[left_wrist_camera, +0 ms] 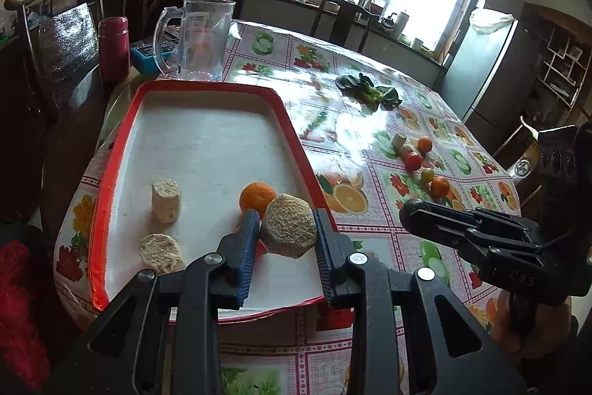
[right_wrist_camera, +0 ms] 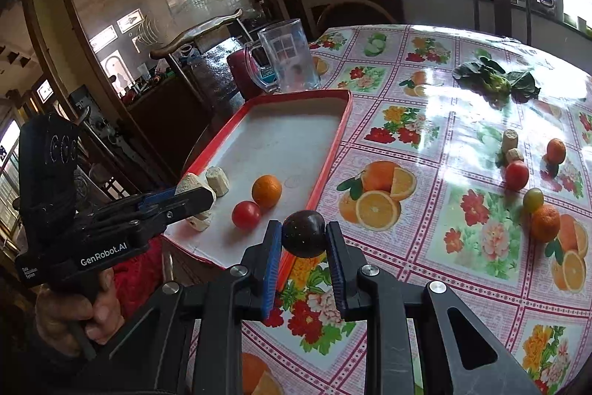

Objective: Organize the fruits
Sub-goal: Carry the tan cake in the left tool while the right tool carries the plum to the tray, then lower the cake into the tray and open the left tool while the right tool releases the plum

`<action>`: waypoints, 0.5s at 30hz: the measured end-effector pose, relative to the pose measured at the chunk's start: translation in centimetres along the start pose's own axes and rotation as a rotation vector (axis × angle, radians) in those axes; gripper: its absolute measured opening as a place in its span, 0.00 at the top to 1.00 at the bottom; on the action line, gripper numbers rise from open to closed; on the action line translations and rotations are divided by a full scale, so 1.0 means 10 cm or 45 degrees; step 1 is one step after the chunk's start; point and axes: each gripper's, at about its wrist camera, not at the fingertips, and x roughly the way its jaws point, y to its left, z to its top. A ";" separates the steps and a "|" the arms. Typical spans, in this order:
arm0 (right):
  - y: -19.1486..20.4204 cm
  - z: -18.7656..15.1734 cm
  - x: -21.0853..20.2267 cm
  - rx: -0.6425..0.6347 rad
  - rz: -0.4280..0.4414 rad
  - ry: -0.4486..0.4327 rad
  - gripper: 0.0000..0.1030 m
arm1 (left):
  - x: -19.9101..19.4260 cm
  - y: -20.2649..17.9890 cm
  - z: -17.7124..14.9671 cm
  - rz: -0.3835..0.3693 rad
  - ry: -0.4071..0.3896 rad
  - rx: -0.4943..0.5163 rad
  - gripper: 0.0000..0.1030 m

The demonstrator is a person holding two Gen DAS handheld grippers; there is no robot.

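Observation:
My left gripper (left_wrist_camera: 286,228) is shut on a beige, rough chunk (left_wrist_camera: 288,226) and holds it over the near right part of the red-rimmed white tray (left_wrist_camera: 122,139). On the tray lie an orange (left_wrist_camera: 257,197) and two more beige chunks (left_wrist_camera: 166,200). My right gripper (right_wrist_camera: 303,239) is shut on a dark purple plum (right_wrist_camera: 304,234) just above the tray's near right rim (right_wrist_camera: 333,143). In the right wrist view the tray also holds a red tomato (right_wrist_camera: 246,214) and the orange (right_wrist_camera: 266,190). Loose on the tablecloth lie oranges (right_wrist_camera: 544,223), a tomato (right_wrist_camera: 517,174) and a green fruit (right_wrist_camera: 533,199).
A clear glass mug (left_wrist_camera: 201,37) and a red flask (left_wrist_camera: 114,43) stand behind the tray. Leafy greens (left_wrist_camera: 370,91) lie further back on the table. Two small beige chunks (right_wrist_camera: 510,141) lie by the loose fruit. Chairs stand around the table.

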 end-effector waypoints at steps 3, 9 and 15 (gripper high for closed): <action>0.06 0.05 0.08 -0.012 0.012 0.010 0.76 | -0.01 0.09 -0.01 0.005 -0.004 -0.021 0.74; 0.16 0.16 0.29 -0.026 0.037 0.042 0.76 | -0.03 0.28 0.01 0.025 -0.007 -0.058 0.74; 0.23 0.35 0.57 -0.033 0.055 0.071 0.76 | -0.02 0.47 0.08 0.054 -0.011 -0.082 0.74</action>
